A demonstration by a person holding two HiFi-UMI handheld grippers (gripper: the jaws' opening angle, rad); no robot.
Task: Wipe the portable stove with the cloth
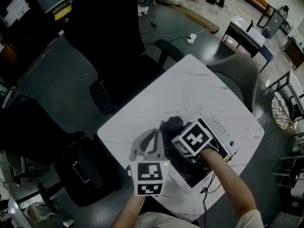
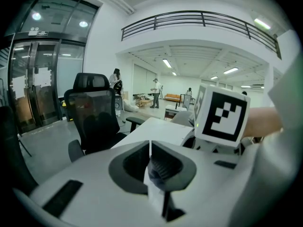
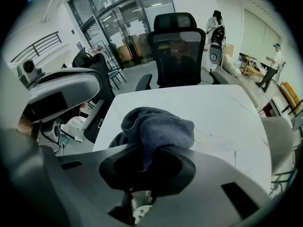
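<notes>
Tongs nearest me: my left tongs (image 2: 150,148) are clenched on nothing. Just beside them, the right tongs (image 3: 147,150) grip the dark cloth (image 3: 158,126), which bunches upward. Only the head view shows the portable stove (image 1: 223,137). It sits under both tongs near the tabletop's (image 1: 190,84) right corner, its control strip parallel to the far right edge. A black chair (image 1: 109,42) stands beyond the far left edge.

Head cam steep down; L/R cams low, table (image 1: 190,89) shared.
</notes>
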